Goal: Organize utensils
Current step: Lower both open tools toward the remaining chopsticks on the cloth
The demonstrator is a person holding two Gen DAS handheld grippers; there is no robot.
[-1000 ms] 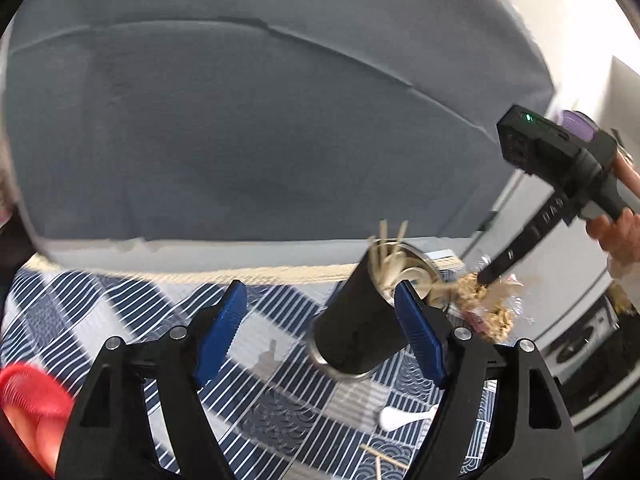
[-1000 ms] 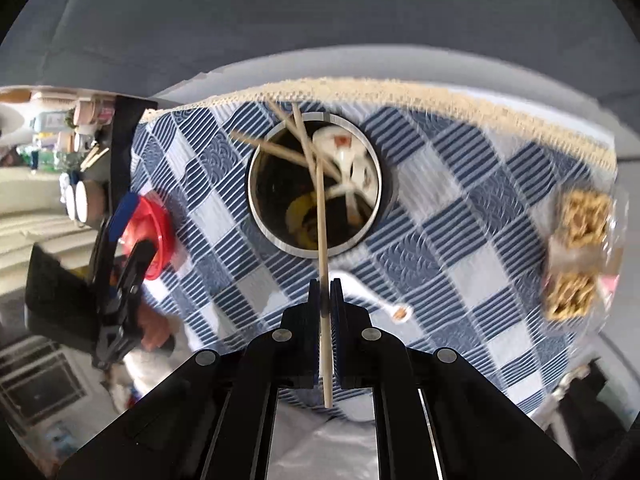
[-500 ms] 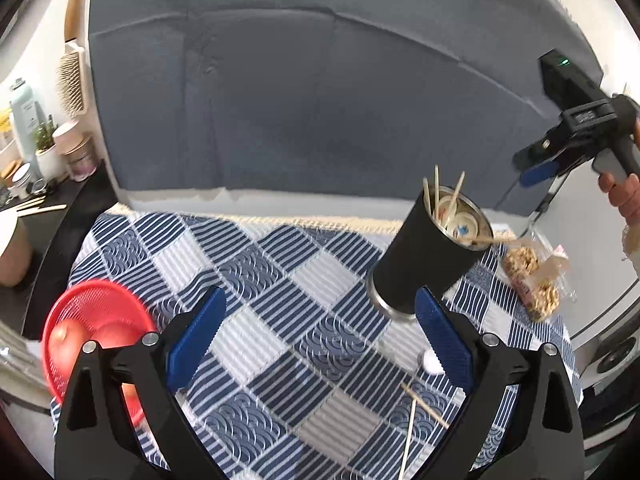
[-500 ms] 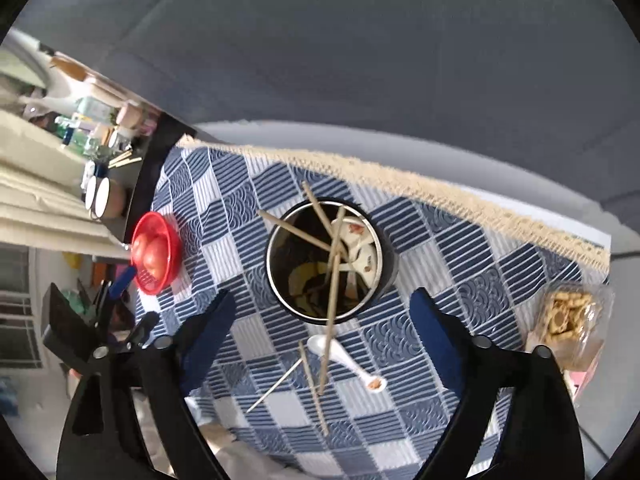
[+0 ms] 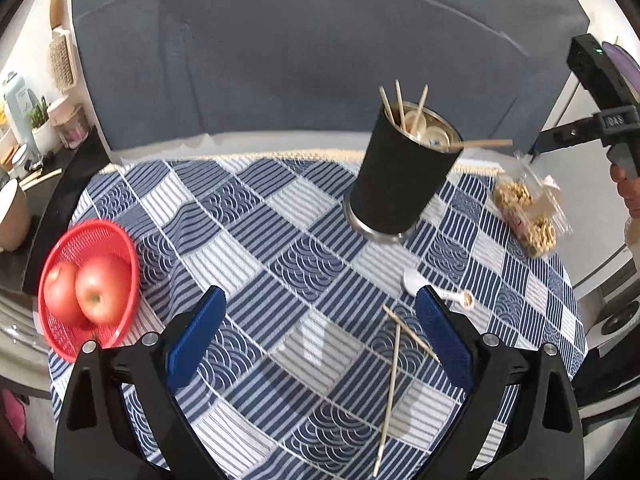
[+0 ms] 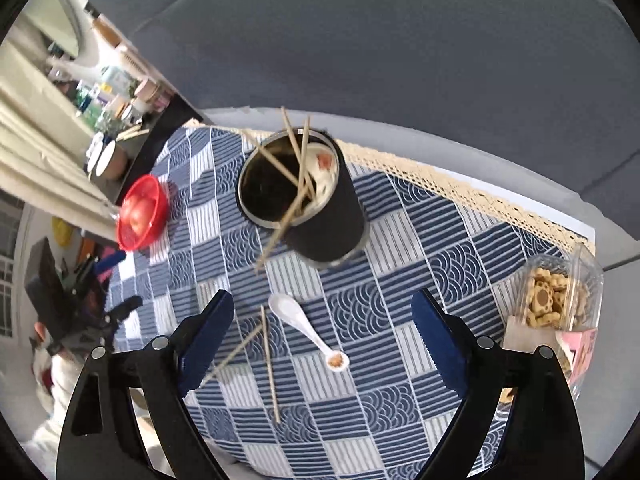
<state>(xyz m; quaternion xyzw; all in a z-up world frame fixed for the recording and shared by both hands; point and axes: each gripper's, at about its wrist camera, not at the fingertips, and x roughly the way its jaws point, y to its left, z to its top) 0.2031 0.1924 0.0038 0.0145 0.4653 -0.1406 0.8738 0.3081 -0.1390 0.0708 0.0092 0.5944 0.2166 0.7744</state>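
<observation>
A black cup (image 5: 400, 184) (image 6: 320, 216) stands on the blue checked tablecloth (image 5: 248, 240) and holds several wooden chopsticks and white spoons. Two loose chopsticks (image 5: 394, 360) (image 6: 268, 356) lie crossed on the cloth in front of it, beside a white spoon (image 5: 416, 280) (image 6: 304, 324). My left gripper (image 5: 320, 340) is open and empty, above the cloth short of the cup. My right gripper (image 6: 320, 340) is open and empty, above the spoon and loose chopsticks; it also shows at the right edge of the left wrist view (image 5: 600, 120).
A red basket (image 5: 86, 280) (image 6: 142, 212) with two apples sits at the table's left edge. A clear bag of biscuits (image 5: 528, 208) (image 6: 556, 296) lies at the right. A grey sofa (image 5: 304, 52) stands behind the table. A cluttered shelf (image 5: 36, 132) is at far left.
My right gripper opened and let a chopstick into the cup, then pulled back and up. My left gripper drew back from around the cup and rose, so more of the table shows.
</observation>
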